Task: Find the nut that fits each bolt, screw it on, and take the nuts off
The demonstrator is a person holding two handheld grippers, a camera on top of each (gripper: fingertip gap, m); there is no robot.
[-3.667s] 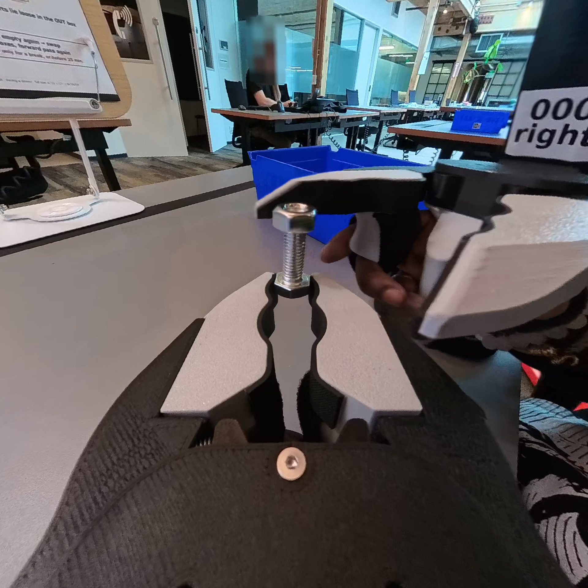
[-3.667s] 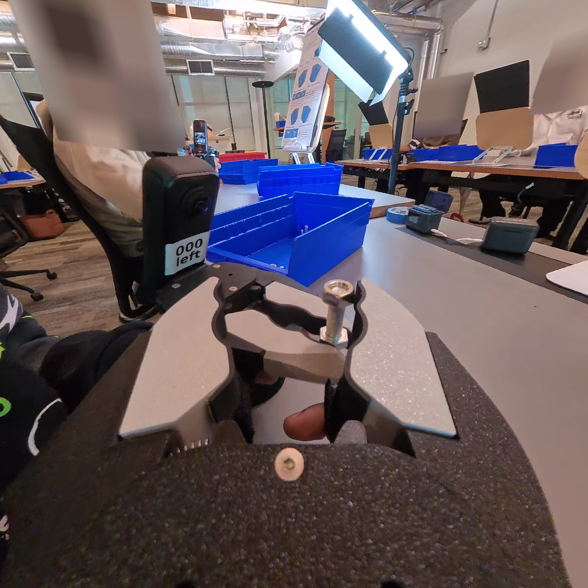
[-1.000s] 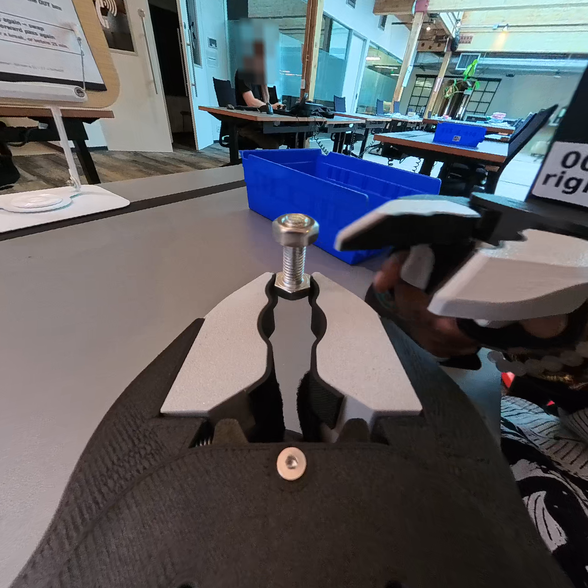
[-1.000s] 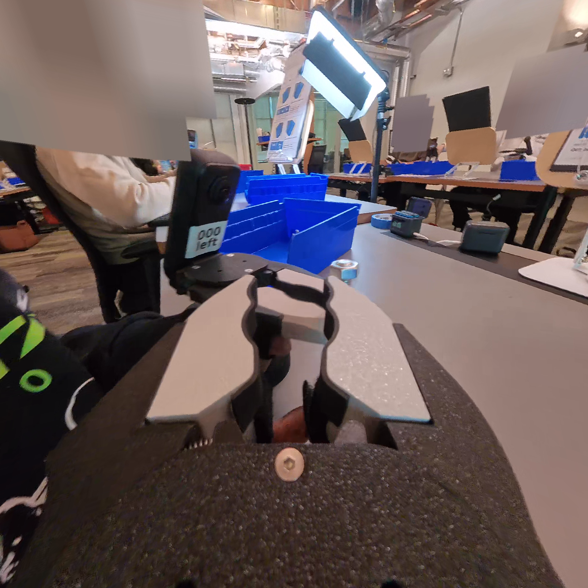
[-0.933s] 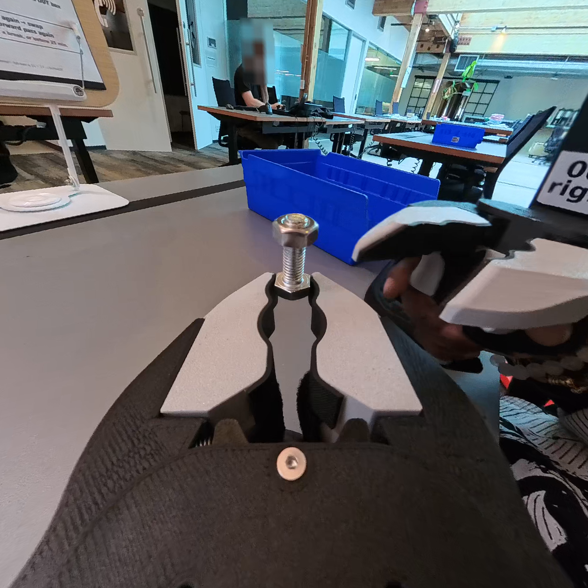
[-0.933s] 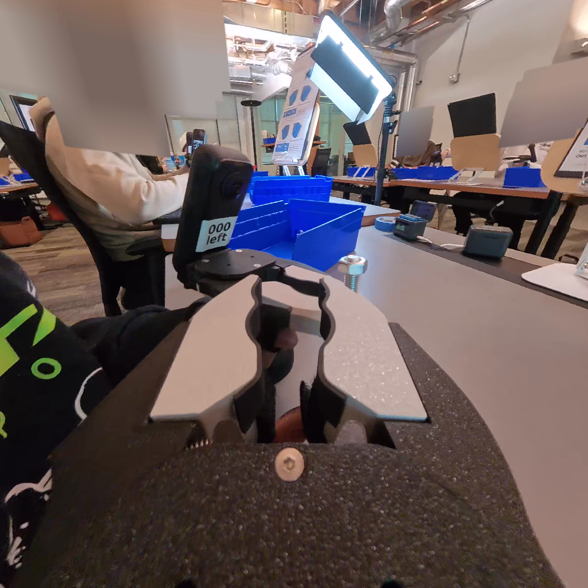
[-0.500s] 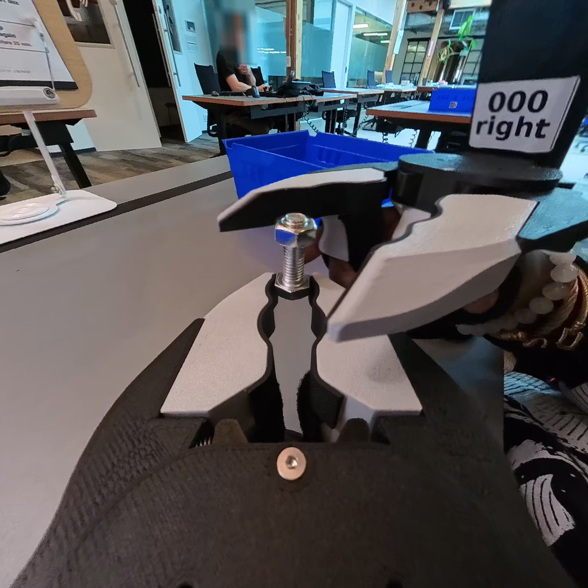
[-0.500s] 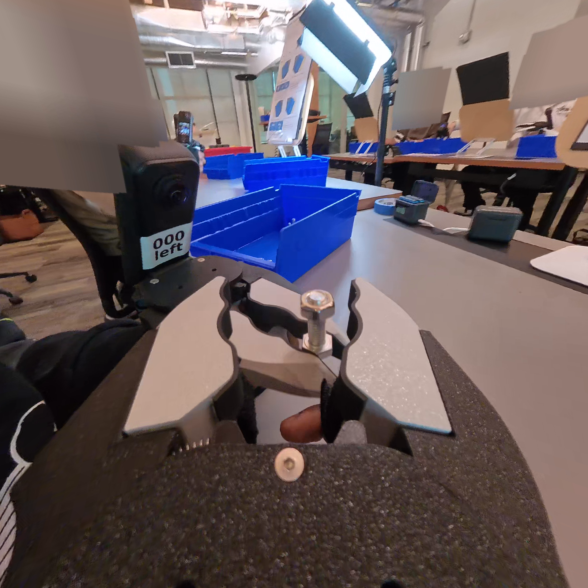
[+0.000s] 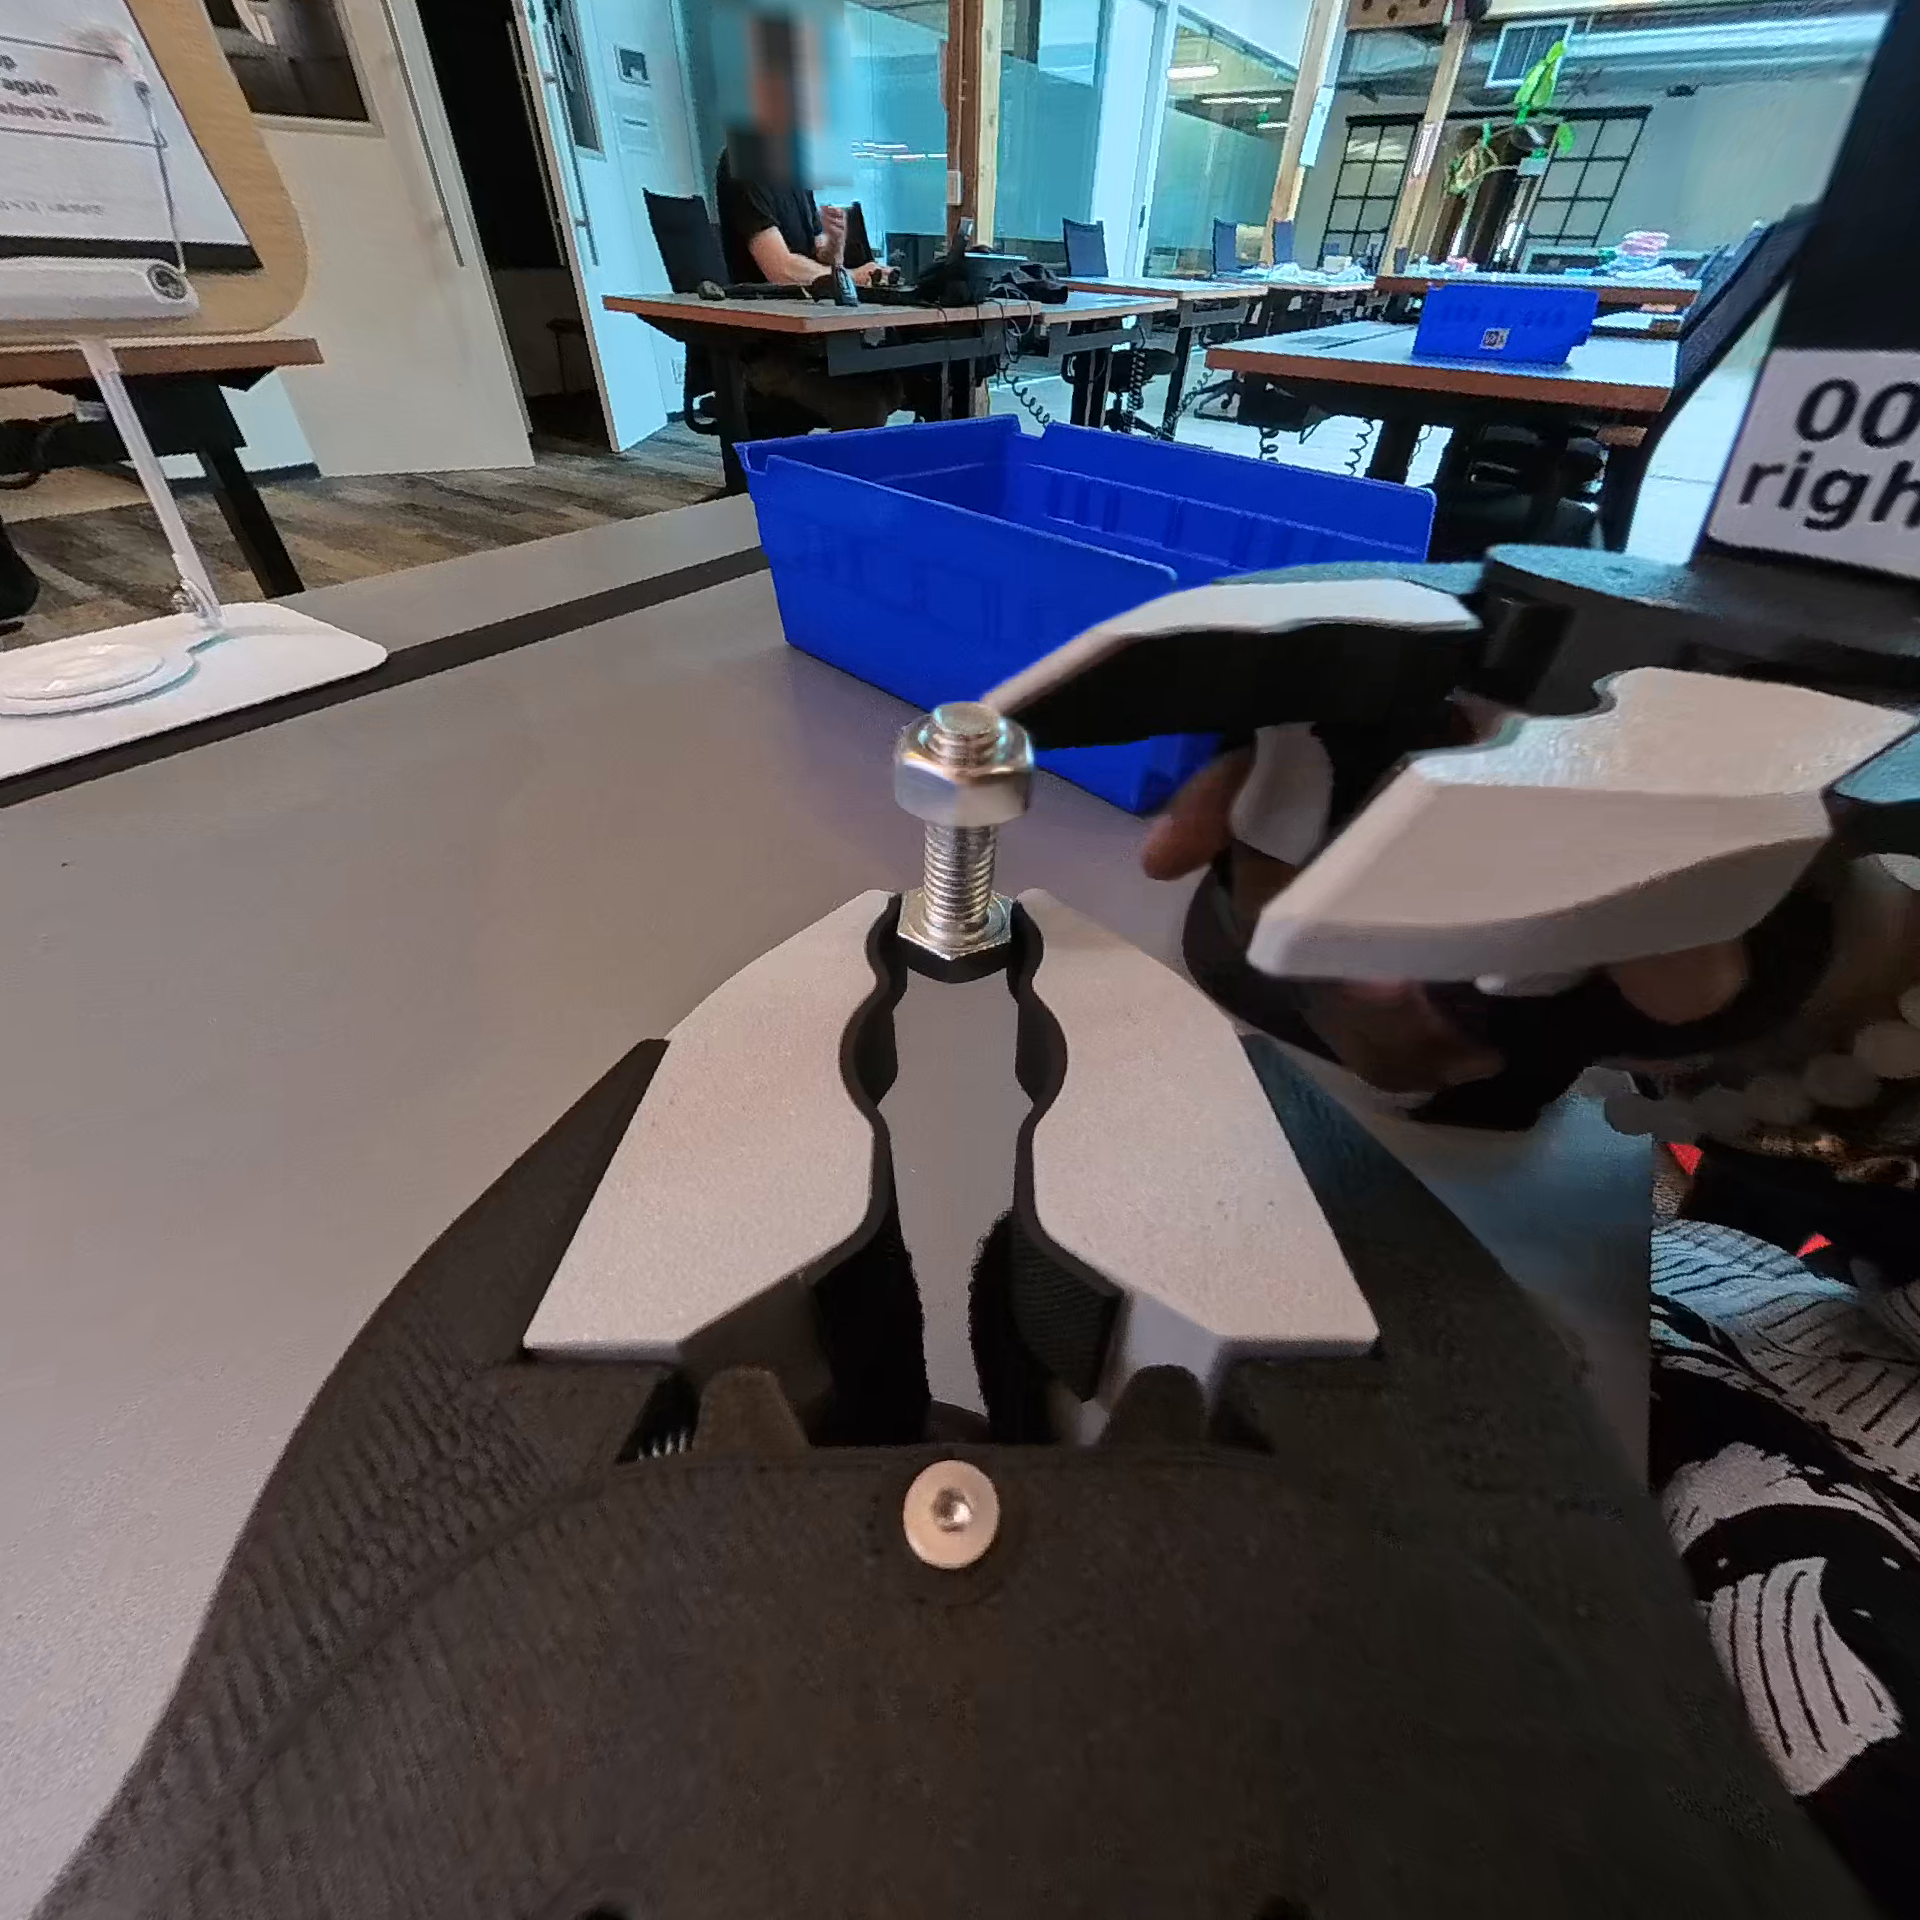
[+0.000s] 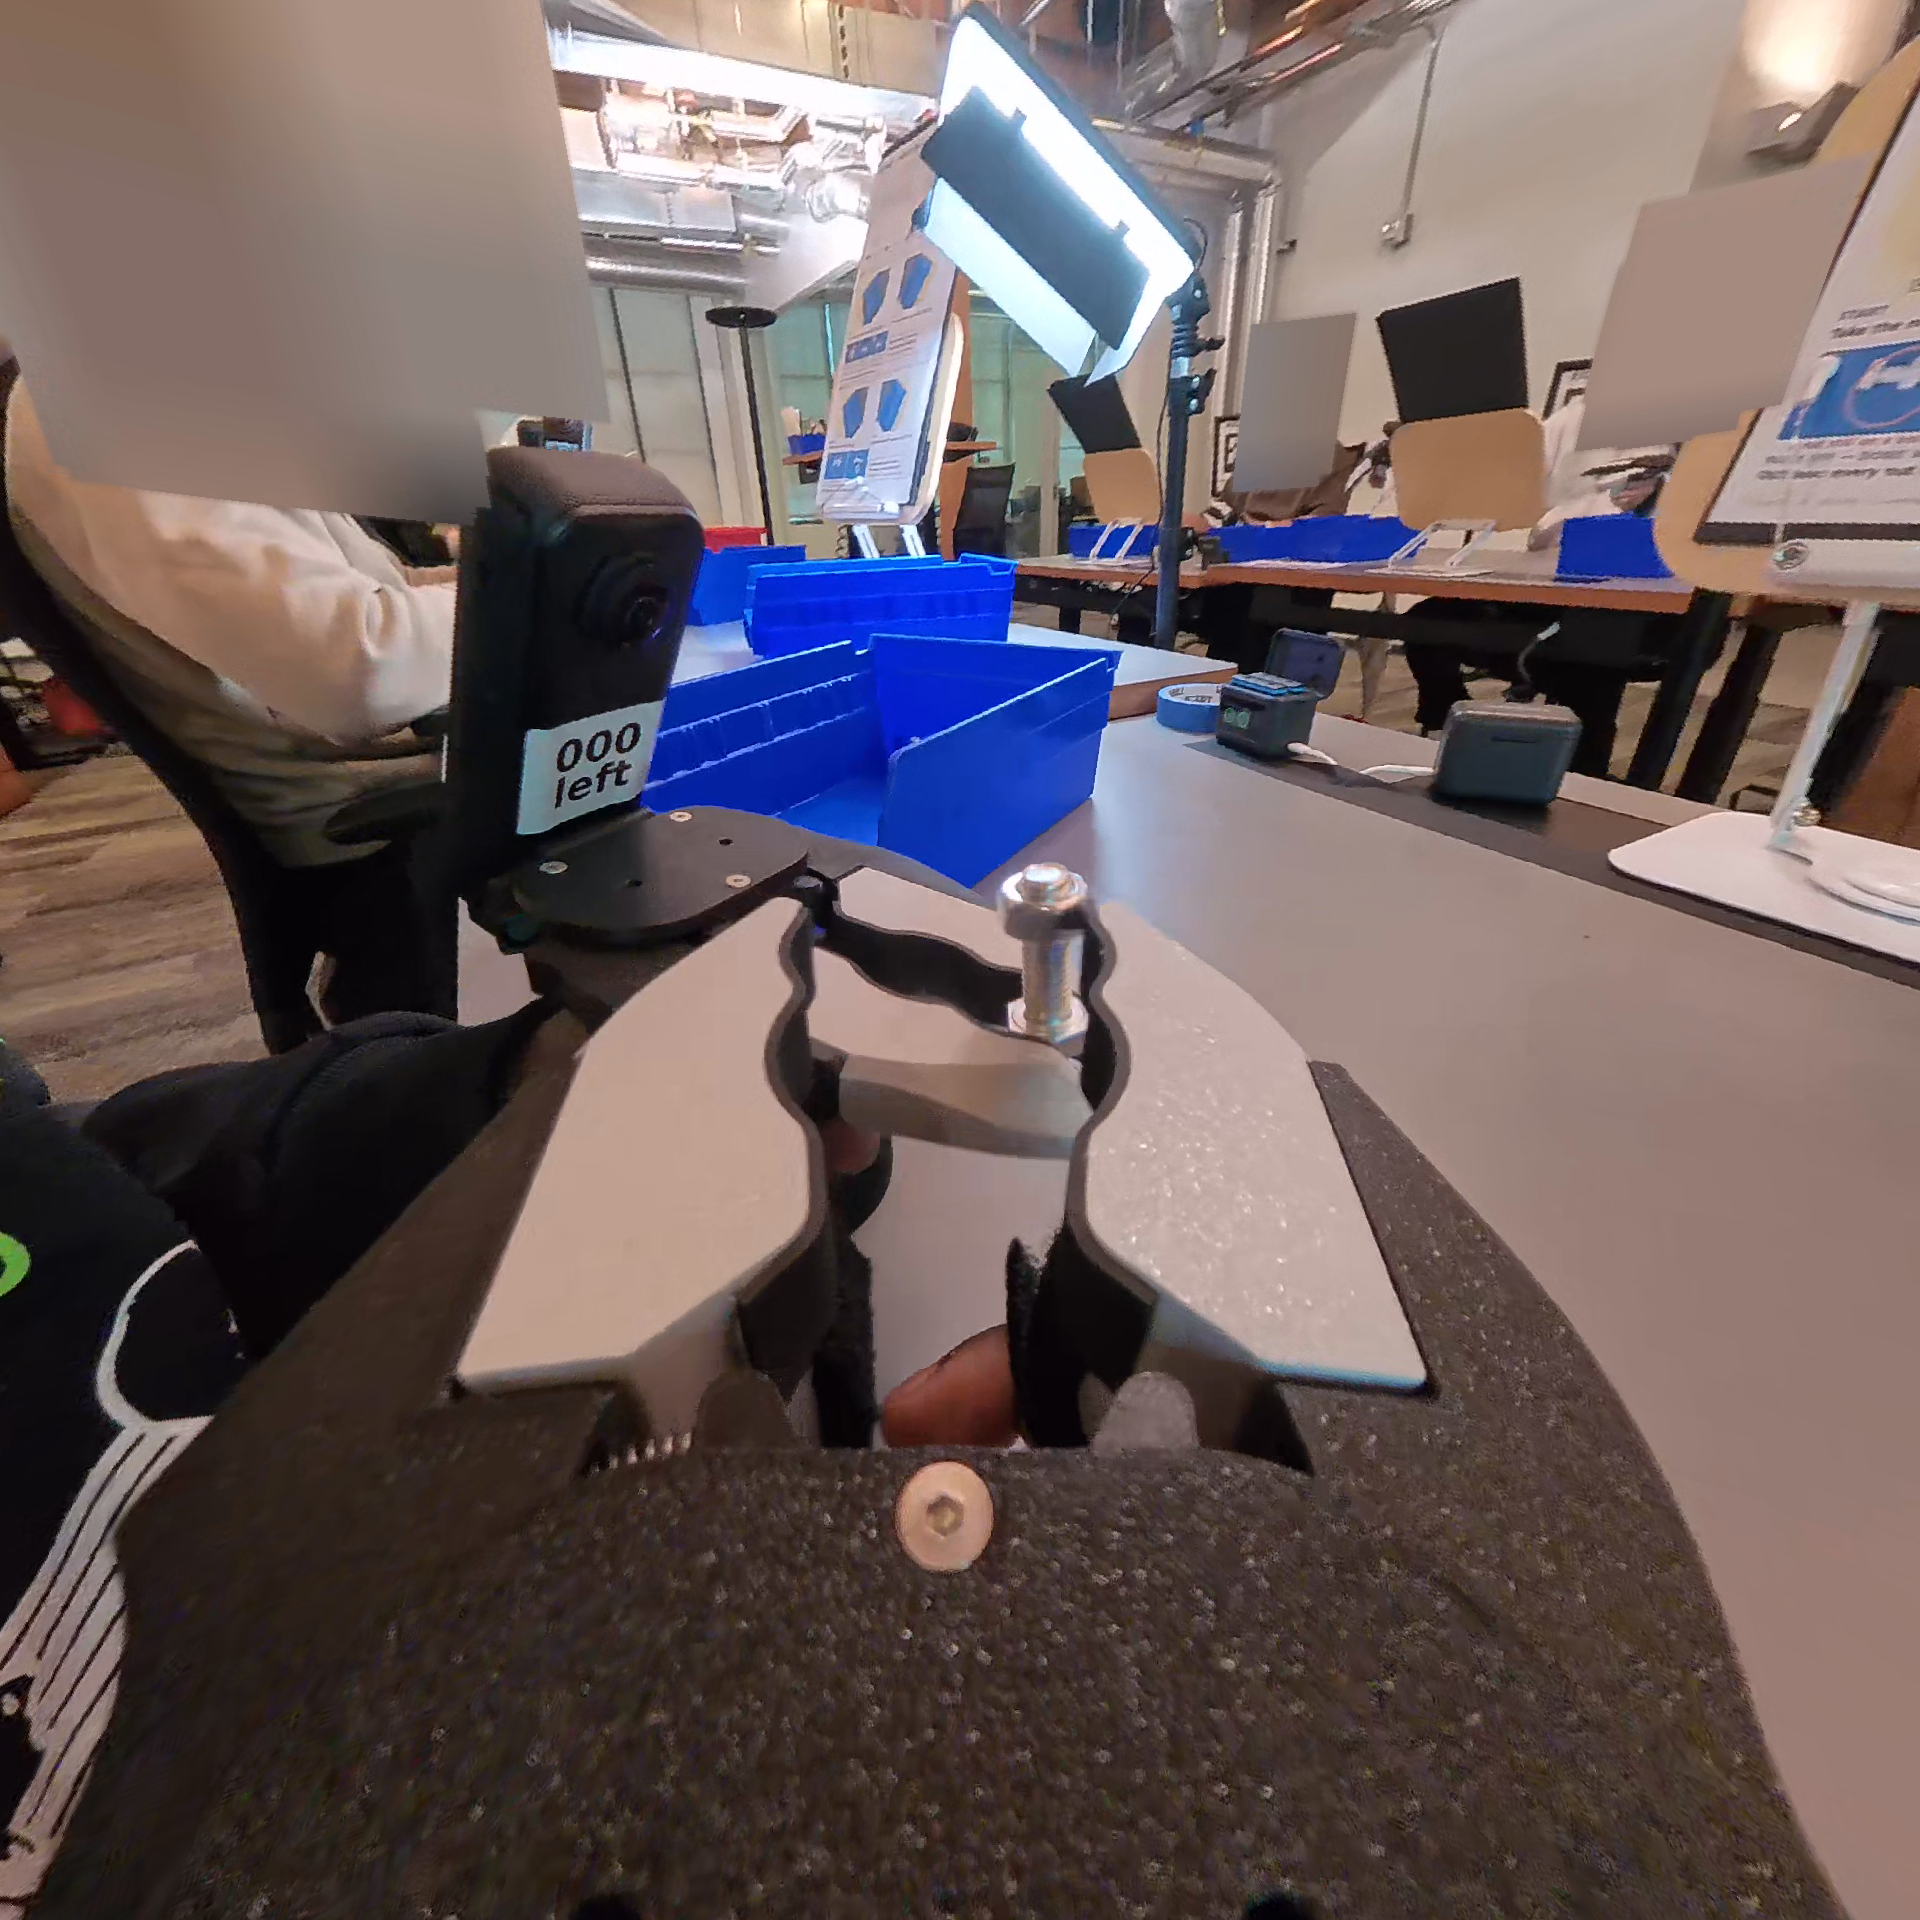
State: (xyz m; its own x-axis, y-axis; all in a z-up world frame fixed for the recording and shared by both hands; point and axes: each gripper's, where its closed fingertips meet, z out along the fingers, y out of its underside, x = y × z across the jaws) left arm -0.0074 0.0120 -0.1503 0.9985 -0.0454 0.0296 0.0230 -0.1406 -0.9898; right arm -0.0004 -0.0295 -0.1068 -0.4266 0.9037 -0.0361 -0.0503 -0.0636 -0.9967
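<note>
There was one bolt and one nut on it. Two grippers were in view: the left gripper and the right gripper. On the near tabletop stood one blue bin; the right wrist view showed further blue bins on tables behind, too many and too overlapped to count. There was one roll of blue tape, two small dark cases and one light panel.

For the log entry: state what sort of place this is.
Probably an open-plan office or lab set up as a workstation area: rows of desks with chairs, blue parts bins on grey tables, and a studio light panel on a stand.
</note>
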